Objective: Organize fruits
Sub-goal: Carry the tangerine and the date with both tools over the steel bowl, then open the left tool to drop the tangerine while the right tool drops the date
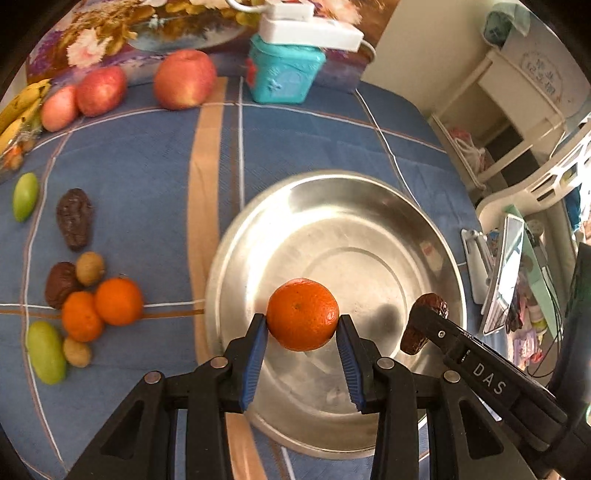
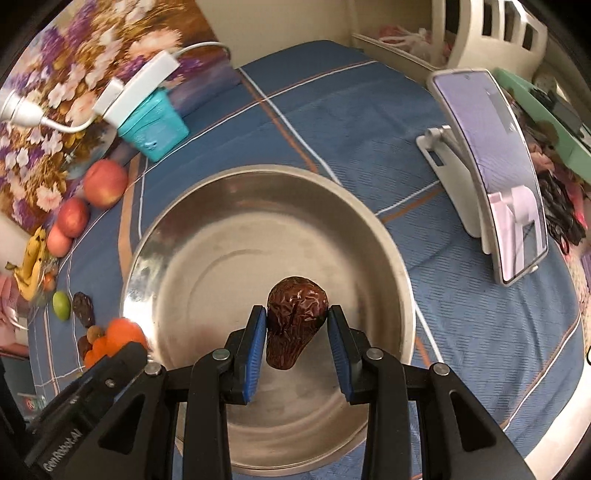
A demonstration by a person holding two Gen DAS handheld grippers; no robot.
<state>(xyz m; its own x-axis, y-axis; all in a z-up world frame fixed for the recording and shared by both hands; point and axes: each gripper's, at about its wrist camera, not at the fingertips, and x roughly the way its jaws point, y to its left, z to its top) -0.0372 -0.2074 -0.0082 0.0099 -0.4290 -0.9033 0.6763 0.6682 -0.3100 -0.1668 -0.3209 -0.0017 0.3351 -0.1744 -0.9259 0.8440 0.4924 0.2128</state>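
Note:
My left gripper [image 1: 302,328] is shut on an orange tangerine [image 1: 302,314] and holds it over the steel bowl [image 1: 369,206]. My right gripper [image 2: 296,325] is shut on a wrinkled brown date [image 2: 295,321] above the same bowl [image 2: 258,177]; it shows at the right of the left wrist view [image 1: 424,325]. Loose fruit lies on the blue cloth to the left: two tangerines [image 1: 103,308], dates [image 1: 74,218], green fruits [image 1: 25,195], small longans [image 1: 89,267], three apples [image 1: 184,79] and bananas [image 1: 18,107].
A teal box [image 1: 284,74] with a white power strip [image 1: 310,31] on top stands behind the bowl. A phone on a white stand [image 2: 495,173] sits to the right. A floral panel [image 2: 74,74] backs the table. White shelves [image 1: 517,110] stand beyond the table's right edge.

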